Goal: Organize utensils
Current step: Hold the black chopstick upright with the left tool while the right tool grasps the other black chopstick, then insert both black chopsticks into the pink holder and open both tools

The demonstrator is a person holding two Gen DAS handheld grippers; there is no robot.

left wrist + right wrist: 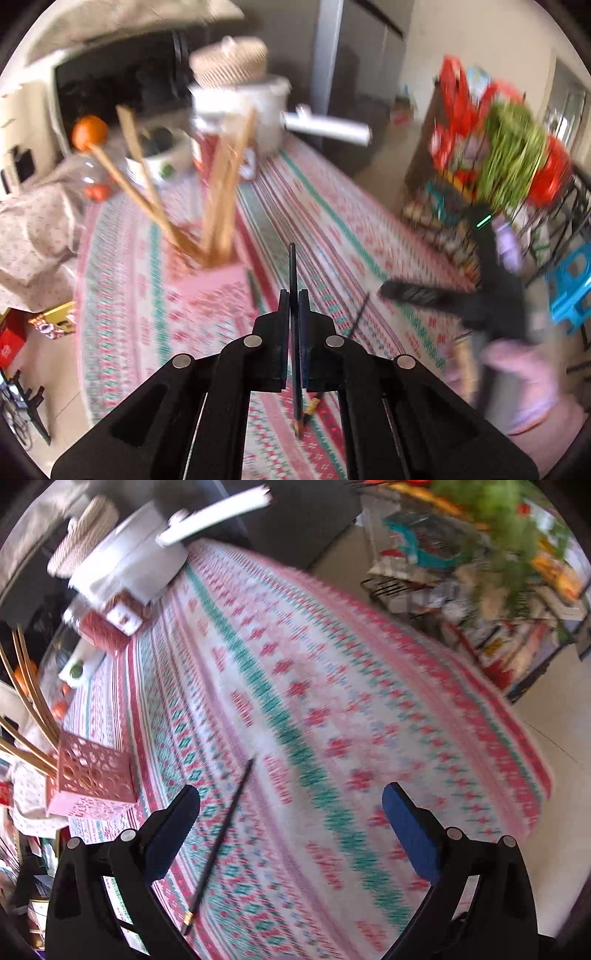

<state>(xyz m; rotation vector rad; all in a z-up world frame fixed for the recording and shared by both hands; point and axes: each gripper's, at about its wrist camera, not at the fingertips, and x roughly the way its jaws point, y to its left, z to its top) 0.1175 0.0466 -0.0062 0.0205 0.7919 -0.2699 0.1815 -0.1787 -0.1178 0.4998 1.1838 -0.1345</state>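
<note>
My left gripper [293,295] is shut on a dark pencil [293,266], held lengthwise between the pads with its sharpened end toward the camera, above the patterned tablecloth [332,229]. Ahead and to its left stands a pink perforated holder [218,280] with several long wooden sticks [221,184] in it. My right gripper [291,794] is open over the cloth, with nothing between its fingers. A second black pencil [221,834] with a gold ferrule lies on the cloth beside its left finger [177,819]. The pink holder [96,775] sits to the left of it.
A white pot [258,110] with a long handle, a wicker lid [229,62], a red-and-white jar [221,147] and an orange [89,133] crowd the table's far end. A wire rack of groceries [491,166] and a blue stool [570,284] stand off the right edge.
</note>
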